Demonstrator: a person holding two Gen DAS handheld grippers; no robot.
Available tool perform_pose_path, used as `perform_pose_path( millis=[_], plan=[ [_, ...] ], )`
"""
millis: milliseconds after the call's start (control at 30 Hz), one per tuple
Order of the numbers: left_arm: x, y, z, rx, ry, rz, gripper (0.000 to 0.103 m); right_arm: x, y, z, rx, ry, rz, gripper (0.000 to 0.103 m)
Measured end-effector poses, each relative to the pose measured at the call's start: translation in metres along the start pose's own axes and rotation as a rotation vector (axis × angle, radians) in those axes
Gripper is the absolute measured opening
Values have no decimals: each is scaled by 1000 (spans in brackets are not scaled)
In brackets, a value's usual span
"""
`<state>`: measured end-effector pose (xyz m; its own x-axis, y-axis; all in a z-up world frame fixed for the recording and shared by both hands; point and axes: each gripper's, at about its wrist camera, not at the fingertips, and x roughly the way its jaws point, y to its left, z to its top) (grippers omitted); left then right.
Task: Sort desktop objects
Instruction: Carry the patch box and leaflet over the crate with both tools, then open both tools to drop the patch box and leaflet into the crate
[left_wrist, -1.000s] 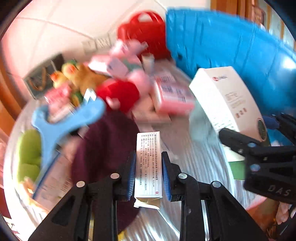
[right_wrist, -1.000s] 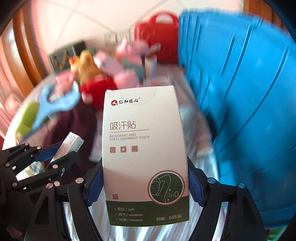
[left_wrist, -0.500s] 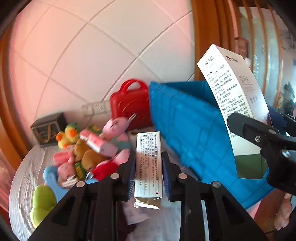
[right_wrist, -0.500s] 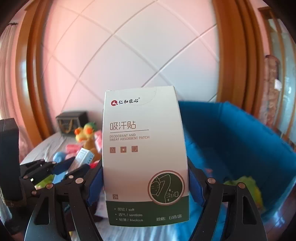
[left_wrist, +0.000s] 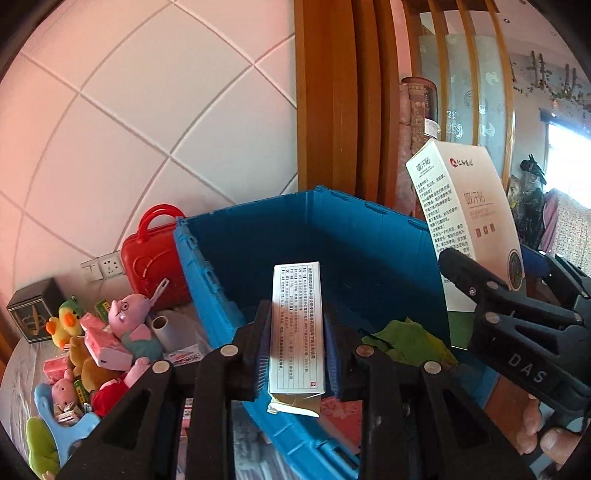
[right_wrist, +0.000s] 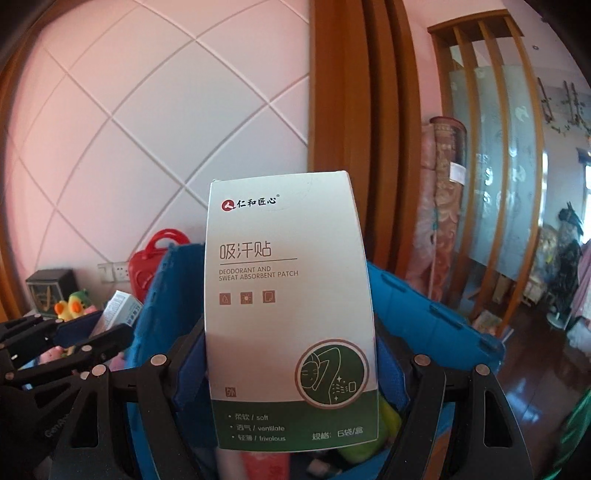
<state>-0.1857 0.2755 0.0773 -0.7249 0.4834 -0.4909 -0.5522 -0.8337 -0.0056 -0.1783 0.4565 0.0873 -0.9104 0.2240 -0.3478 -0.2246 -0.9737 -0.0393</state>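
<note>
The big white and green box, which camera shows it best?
The right wrist view: the white and green box fills the middle, front face square on, its print readable, held in the right tool. The left wrist view shows the same box small, at the right edge, turned at an angle.

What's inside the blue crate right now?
In the blue crate lie a crumpled green item and something pink with a floral print. The left gripper, its narrow white box and the right gripper cover the remaining floor.
</note>
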Motion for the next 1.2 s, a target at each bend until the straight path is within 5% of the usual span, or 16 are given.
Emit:
perform_pose_path(
  millis=[400,733,800,867,933,1200],
  plan=[
    [34,-57,7,58,141,-27,26,56,-47,-19,-5,86,-24,76],
    [35,-59,9,51,151,-2,27,79,-56,-18,-10,100,-21,77],
    [38,-61,8,55,167,7,35,82,-57,-17,3,99,-28,80],
    [37,-61,9,55,165,12,47,79,-60,-17,19,86,-36,95],
    [34,-62,9,58,149,23,62,73,-61,-16,18,66,-53,96],
    [32,-63,10,59,134,52,63,53,-66,-15,5,40,-73,100]
  ],
)
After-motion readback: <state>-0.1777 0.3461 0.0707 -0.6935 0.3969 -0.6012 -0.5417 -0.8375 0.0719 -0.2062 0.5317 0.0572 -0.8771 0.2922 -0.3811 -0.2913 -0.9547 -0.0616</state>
